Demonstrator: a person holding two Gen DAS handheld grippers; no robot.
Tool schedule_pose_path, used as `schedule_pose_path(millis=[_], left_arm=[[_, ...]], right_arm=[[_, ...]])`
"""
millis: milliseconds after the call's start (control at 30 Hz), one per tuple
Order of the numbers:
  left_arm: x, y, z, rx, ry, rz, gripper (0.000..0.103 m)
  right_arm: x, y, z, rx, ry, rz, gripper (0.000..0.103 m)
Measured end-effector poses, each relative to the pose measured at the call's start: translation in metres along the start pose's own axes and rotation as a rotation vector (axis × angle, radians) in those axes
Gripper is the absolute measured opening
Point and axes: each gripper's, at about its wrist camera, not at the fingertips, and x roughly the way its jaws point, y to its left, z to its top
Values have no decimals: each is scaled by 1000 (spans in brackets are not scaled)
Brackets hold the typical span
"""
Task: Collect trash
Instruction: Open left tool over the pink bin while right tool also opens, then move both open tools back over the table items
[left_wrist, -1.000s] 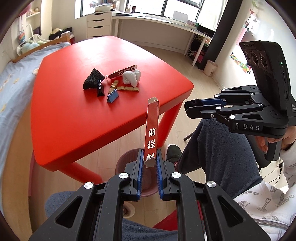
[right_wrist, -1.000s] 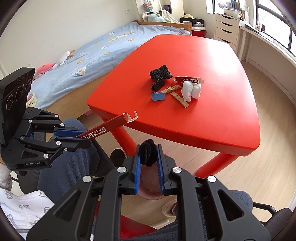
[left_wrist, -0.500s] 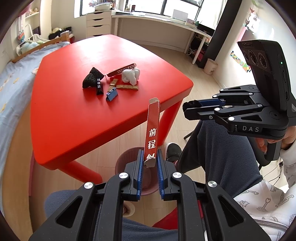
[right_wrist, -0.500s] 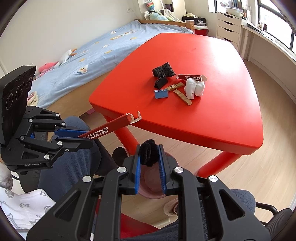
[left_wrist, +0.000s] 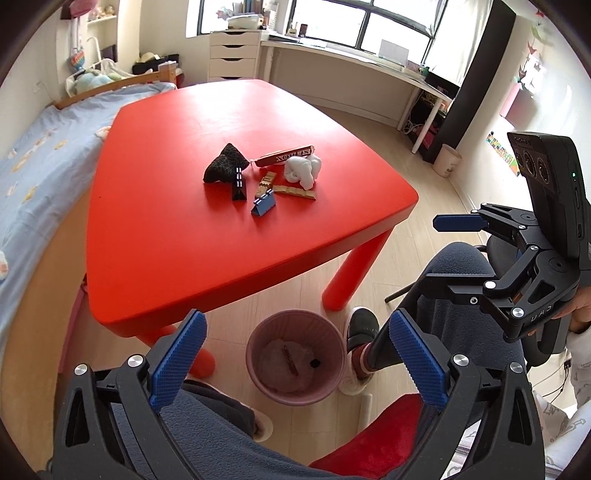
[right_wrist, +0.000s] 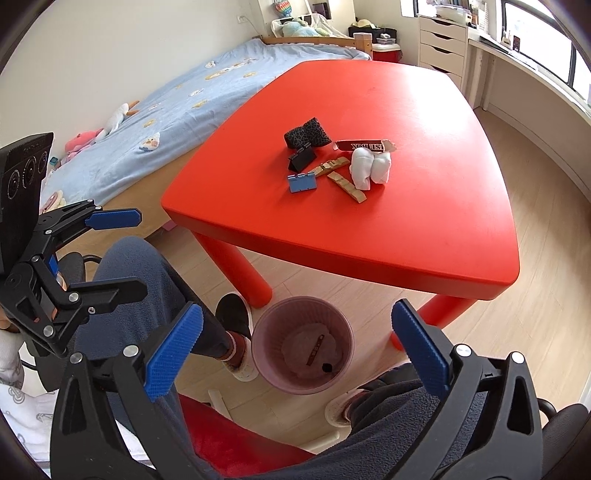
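While both claws hang above the pink bin (left_wrist: 295, 363), their jaws have just been opening and now stand spread wide with nothing between the blue pads. Straight below the left gripper (left_wrist: 295, 363), inside the bin, a red wrapper strip (left_wrist: 289, 359) lies on a pale liner beside a small black scrap (left_wrist: 314, 363); print on the strip is too small to read. From the right gripper (right_wrist: 295, 350) the same bin (right_wrist: 271, 334) shows between the pads, its far inner wall hidden by the rim. Near it, the person's dark trouser legs and a shoe (left_wrist: 364, 325) crowd the floor, and the lower frame edges cut off both claw bodies. Beyond and above the claws stands the red table (left_wrist: 166, 240), bearing the remaining litter in one cluster: a black patterned pouch (left_wrist: 221, 168), a black clip (left_wrist: 239, 184), a blue clip (left_wrist: 263, 205), tan strips (left_wrist: 295, 192), a crumpled white tissue (left_wrist: 303, 170) and a red box strip (left_wrist: 284, 157) whose lettering is partly covered. Left of the table, a blue bed (left_wrist: 33, 155) runs out of frame.
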Motion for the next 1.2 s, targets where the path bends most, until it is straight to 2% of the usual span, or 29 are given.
schedule_pose_path(millis=[800, 1200], left_arm=[[-1, 9, 4, -49, -6, 1, 95], [-5, 24, 25, -73, -58, 3, 95]], right_arm=[[-7, -5, 5, 11, -20, 15, 100], [-16, -14, 32, 4, -71, 23, 100]])
